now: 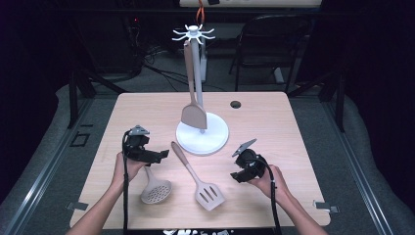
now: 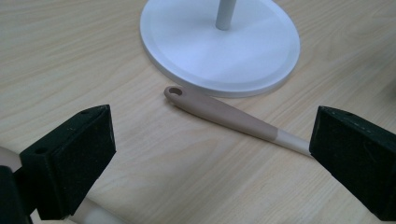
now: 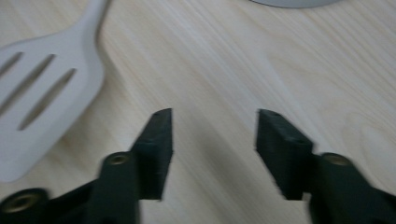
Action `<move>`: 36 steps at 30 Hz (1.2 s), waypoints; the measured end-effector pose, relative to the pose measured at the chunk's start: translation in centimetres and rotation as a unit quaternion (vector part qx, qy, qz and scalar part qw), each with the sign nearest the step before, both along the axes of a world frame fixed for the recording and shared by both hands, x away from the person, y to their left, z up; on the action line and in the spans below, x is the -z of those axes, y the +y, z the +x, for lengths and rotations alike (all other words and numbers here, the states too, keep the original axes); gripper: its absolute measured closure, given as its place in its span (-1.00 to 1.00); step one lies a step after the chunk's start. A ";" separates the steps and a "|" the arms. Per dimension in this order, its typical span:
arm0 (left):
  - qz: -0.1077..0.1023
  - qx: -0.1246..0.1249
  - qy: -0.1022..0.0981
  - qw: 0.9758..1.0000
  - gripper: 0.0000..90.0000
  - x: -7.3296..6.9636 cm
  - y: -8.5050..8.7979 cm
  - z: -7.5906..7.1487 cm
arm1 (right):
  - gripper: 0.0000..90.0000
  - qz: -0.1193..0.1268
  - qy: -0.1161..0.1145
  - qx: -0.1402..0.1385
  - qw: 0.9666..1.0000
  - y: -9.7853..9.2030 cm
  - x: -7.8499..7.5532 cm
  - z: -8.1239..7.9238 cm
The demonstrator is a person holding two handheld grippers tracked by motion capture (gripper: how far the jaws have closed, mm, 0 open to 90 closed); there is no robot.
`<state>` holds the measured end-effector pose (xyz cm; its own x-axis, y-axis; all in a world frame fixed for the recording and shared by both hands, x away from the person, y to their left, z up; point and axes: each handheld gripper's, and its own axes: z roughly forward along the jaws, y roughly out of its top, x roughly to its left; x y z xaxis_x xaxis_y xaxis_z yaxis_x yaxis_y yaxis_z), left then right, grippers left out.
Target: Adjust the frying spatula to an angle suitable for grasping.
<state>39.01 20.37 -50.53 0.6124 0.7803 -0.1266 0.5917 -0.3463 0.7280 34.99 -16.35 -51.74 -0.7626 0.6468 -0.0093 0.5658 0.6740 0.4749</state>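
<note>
A slotted spatula (image 1: 198,178) lies on the wooden table (image 1: 274,122) in front of a white utensil stand (image 1: 202,137). Its beige handle (image 2: 224,116) runs between the wide-open jaws of my left gripper (image 2: 212,140), untouched by either pad. In the high view my left gripper (image 1: 164,154) hovers left of that handle. My right gripper (image 1: 236,175) is to the right of the spatula's head (image 3: 42,107). Its jaws (image 3: 215,135) stand apart over bare wood with nothing between them. A solid turner (image 1: 193,115) hangs from the stand's hooked top.
A perforated skimmer (image 1: 155,188) lies near the front left, its handle (image 2: 93,215) beneath my left jaw. The stand's round base (image 2: 219,46) sits just beyond the spatula's handle end. A small hole (image 1: 236,104) marks the table's far side. A dark chair (image 1: 274,44) stands behind.
</note>
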 end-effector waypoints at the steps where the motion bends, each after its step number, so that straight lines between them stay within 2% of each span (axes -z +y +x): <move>1: -0.001 0.001 -0.002 1.000 -1.00 0.1 -0.1 0.0 | 0.63 0.015 0.003 -0.007 1.000 0.2 -0.1 -0.3; 3: -0.004 0.003 0.002 1.000 -1.00 0.1 -0.2 0.0 | 0.93 0.029 0.012 -0.031 0.999 0.8 -0.4 -0.9; 4: -0.009 0.001 0.002 1.000 -1.00 0.1 -0.2 0.0 | 1.00 0.034 0.011 -0.039 0.999 1.2 -0.6 -1.2; 7: -0.020 0.000 0.005 1.000 -1.00 0.3 0.1 0.2 | 1.00 0.053 0.010 -0.057 0.997 2.7 -0.9 -2.0; 8: -0.020 -0.001 0.006 1.000 -1.00 0.3 0.1 0.2 | 1.00 0.048 0.009 -0.070 0.996 3.2 -1.2 -2.2; 10: -0.021 -0.001 0.009 1.000 -1.00 0.4 0.2 0.3 | 1.00 0.056 0.002 -0.084 0.995 4.3 -1.3 -2.8; 12: -0.020 -0.004 0.010 1.000 -1.00 0.4 0.3 0.3 | 1.00 0.061 0.009 -0.099 0.993 5.4 -1.3 -3.4; 13: -0.021 -0.006 0.010 1.000 -1.00 0.5 0.2 0.3 | 1.00 0.053 0.018 -0.107 0.993 5.9 -1.3 -3.7; 15: -0.019 -0.003 0.011 1.000 -1.00 0.5 0.2 0.3 | 1.00 0.043 0.021 -0.120 0.992 6.6 -0.9 -4.3; 19: -0.015 -0.002 0.013 1.000 -1.00 0.7 -0.1 0.2 | 1.00 0.020 0.044 -0.132 0.990 7.0 -0.2 -4.7; 20: -0.015 0.000 0.014 1.000 -1.00 0.7 -0.2 0.2 | 1.00 0.027 0.044 -0.130 0.990 7.0 0.0 -4.9; 21: -0.018 -0.001 0.017 1.000 -1.00 0.8 -0.2 0.2 | 1.00 0.018 0.048 -0.134 0.990 7.0 -0.1 -4.9; 24: -0.012 0.001 0.023 1.000 -1.00 0.9 -0.4 0.2 | 1.00 0.020 0.054 -0.140 0.988 7.0 -0.1 -5.0; 27: -0.009 0.003 0.025 1.000 -1.00 1.0 -0.6 0.2 | 1.00 0.032 0.054 -0.142 0.988 7.2 0.0 -5.3; 28: -0.009 0.001 0.026 1.000 -1.00 1.0 -0.7 0.2 | 1.00 0.022 0.056 -0.149 0.987 7.3 -0.1 -5.3; 31: -0.009 0.002 0.029 1.000 -1.00 1.0 -0.9 0.1 | 1.00 0.013 0.061 -0.147 0.987 7.5 0.5 -5.3; 32: -0.008 0.002 0.028 1.000 -1.00 1.0 -1.0 0.1 | 1.00 0.001 0.063 -0.151 0.986 7.5 0.6 -5.2; 33: -0.008 0.003 0.031 0.999 -1.00 1.0 -1.0 0.1 | 1.00 0.005 0.070 -0.149 0.986 7.5 0.8 -5.2; 36: -0.011 0.003 0.031 0.999 -0.99 1.1 -1.3 0.1 | 1.00 -0.007 0.080 -0.148 0.986 7.7 1.7 -5.1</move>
<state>39.08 19.09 -51.59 0.6080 0.7729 -0.1813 0.6337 -0.3350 0.6973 29.88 -8.70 -53.42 -0.9106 0.3955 0.1200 0.4099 0.8270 0.3849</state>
